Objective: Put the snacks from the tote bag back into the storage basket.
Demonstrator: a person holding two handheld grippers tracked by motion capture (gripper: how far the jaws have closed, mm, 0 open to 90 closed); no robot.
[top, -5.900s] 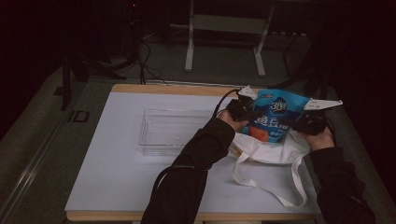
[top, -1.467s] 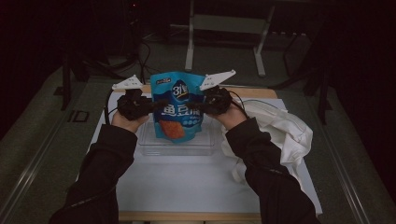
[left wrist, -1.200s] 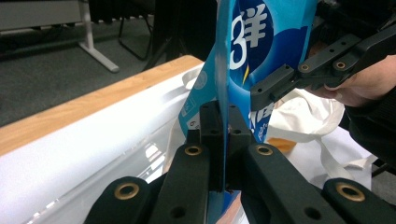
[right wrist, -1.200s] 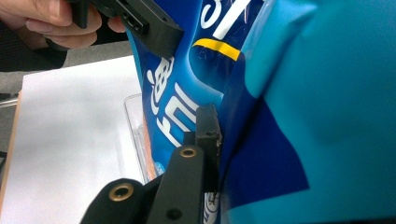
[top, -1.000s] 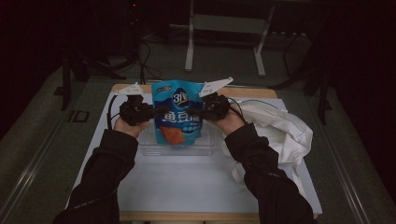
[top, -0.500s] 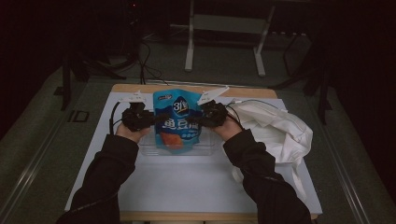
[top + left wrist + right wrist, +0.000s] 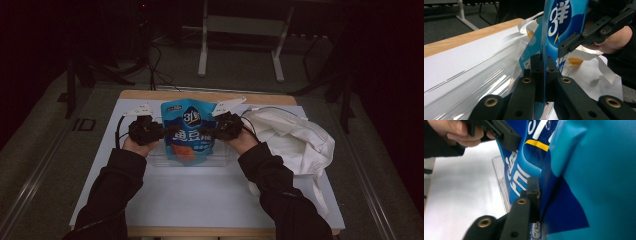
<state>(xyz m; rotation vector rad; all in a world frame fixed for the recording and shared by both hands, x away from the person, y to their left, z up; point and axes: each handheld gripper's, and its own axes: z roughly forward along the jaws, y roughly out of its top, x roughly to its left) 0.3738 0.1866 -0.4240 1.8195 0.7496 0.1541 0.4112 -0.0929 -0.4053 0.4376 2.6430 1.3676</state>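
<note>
High view is pretty dim, corners almost black. Gripper views are brighter; glare streaks on the clear plastic tray (image 7: pixel 474 85), and the glossy blue snack pouch (image 7: pixel 599 182) up close is blurry.

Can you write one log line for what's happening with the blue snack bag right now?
left tongs: shut on blue snack bag | right tongs: shut on bag | bag: upright over clear tray

1. My high view looks forward and down from above the near table (image 7: pixel 200 200) edge, taking in the whole top.
2. My left gripper view rides close behind its jaws, facing the blue pouch (image 7: pixel 564 22).
3. My right gripper view sits closer still against that pouch, which all three views share.
</note>
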